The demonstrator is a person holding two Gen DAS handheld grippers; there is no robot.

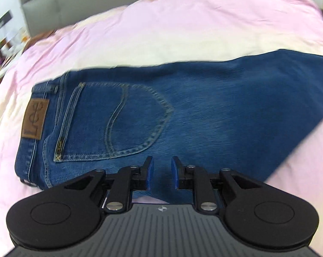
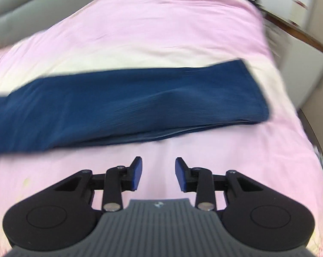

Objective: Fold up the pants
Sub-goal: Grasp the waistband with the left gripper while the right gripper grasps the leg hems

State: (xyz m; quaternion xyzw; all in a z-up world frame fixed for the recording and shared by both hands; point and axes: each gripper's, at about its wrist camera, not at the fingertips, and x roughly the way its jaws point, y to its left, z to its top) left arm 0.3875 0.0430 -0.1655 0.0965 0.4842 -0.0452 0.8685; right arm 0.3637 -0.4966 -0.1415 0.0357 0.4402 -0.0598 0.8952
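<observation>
Blue jeans (image 1: pixel 182 107) lie flat on a pink bed cover (image 1: pixel 182 21), one leg on the other, waistband at the left with a brown leather patch (image 1: pixel 35 118) and a back pocket (image 1: pixel 127 120). My left gripper (image 1: pixel 162 174) is open and empty, just above the seat of the jeans near their front edge. In the right wrist view the stacked legs (image 2: pixel 140 102) run across to the hem (image 2: pixel 253 90) at the right. My right gripper (image 2: pixel 158 173) is open and empty over the pink cover (image 2: pixel 161 32), short of the legs.
A grey headboard (image 1: pixel 60 6) stands behind the bed at the far left. Cluttered shelves (image 1: pixel 5 42) show at the left edge. A white cabinet with a wooden edge (image 2: pixel 300 34) stands past the bed's right side.
</observation>
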